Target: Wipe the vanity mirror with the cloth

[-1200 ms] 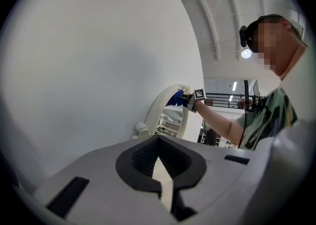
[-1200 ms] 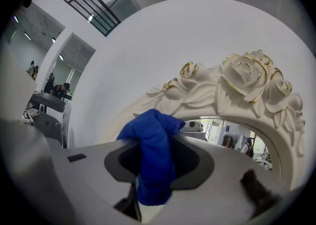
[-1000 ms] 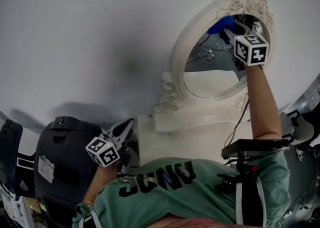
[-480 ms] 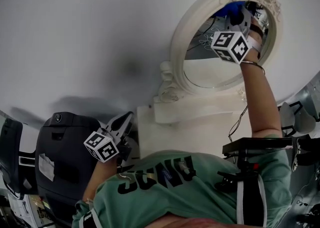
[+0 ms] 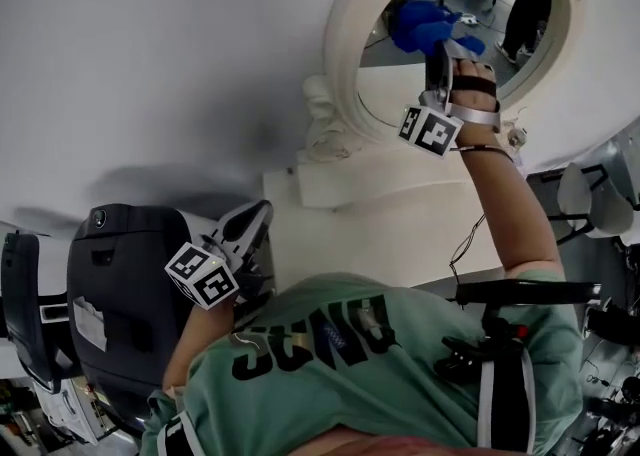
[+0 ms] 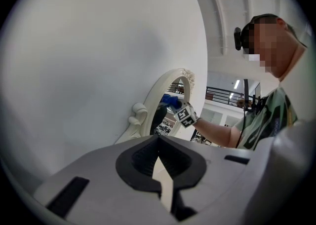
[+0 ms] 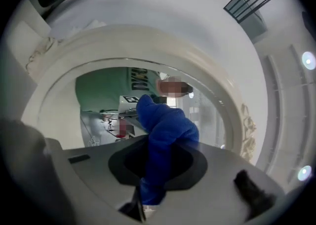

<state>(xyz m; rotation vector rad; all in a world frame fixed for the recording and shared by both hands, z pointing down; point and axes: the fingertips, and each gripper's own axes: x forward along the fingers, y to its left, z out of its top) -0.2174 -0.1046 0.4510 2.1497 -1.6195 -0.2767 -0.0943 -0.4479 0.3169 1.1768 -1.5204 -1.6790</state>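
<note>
Cloth to glass: your right gripper [image 5: 437,52] is clamped on a bunched blue cloth [image 5: 420,26] and reaches up to the oval vanity mirror [image 5: 345,34], with the wad lying on the glass close inside the frame's edge. In the right gripper view the cloth [image 7: 165,125] fills the gap between the jaws and bulges out ahead of them. That seems to be the point of the hold, because soft fabric rather than hard gripper [image 7: 148,179] then meets the mirror [image 7: 148,46]. Your arm is stretched nearly straight toward the mirror, which looks chosen to press the wad flat as it sweeps. The mirror stands on its white base [image 5: 330,194] against the wall, so the wall likely steadies it under your push. Your left gripper [image 5: 252,224] hangs low beside your body, well away from the mirror, and its own view shows the jaws [image 6: 159,155] drawn together on nothing. It has no part in this stroke and is kept out of the wiping arm's way. Most of the glass beside the cloth appears not yet covered.
</note>
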